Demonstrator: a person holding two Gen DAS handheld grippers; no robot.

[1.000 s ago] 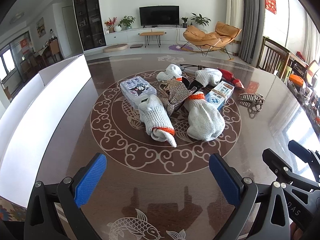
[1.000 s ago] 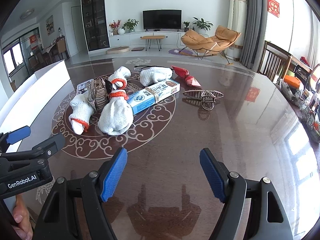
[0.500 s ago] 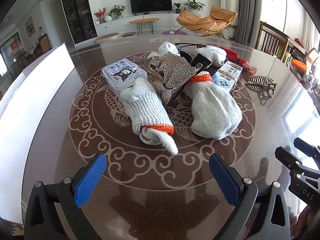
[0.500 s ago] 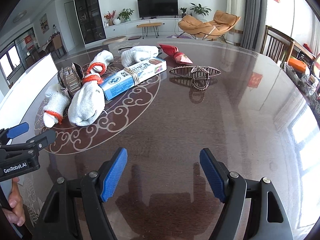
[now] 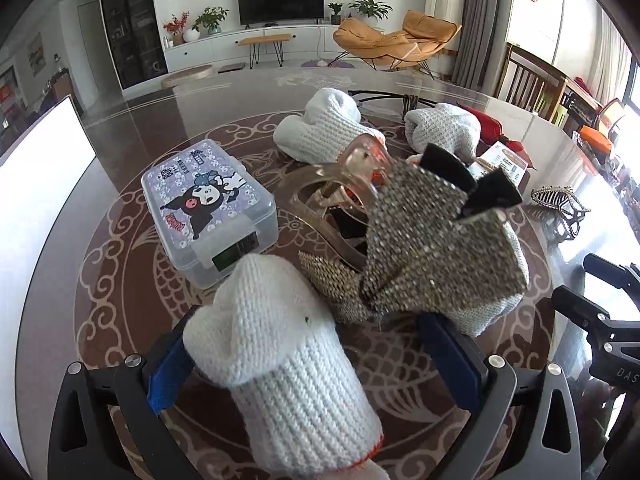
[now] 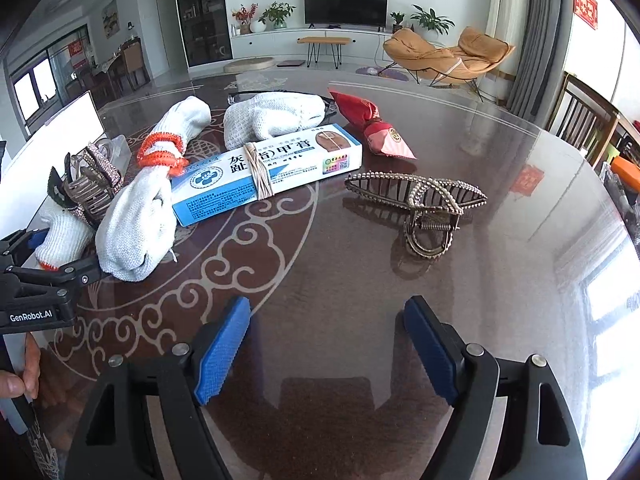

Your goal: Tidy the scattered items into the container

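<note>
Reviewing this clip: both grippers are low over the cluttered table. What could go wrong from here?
1. The left gripper straddles a white knit glove whose tip lies against the sparkly hair clip; closing might snag or drag the clip along.
2. The right gripper, jaws just opened wider, has nothing between them; the metal hair claw ahead is thin and openwork, so it could slip on the glossy table.

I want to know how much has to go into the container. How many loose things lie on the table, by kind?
Gloves: 4
Hair clips: 3
Boxes: 2
Red packet: 1
Total: 10, leaving out a thin black thing behind the gloves that I cannot identify.
</note>
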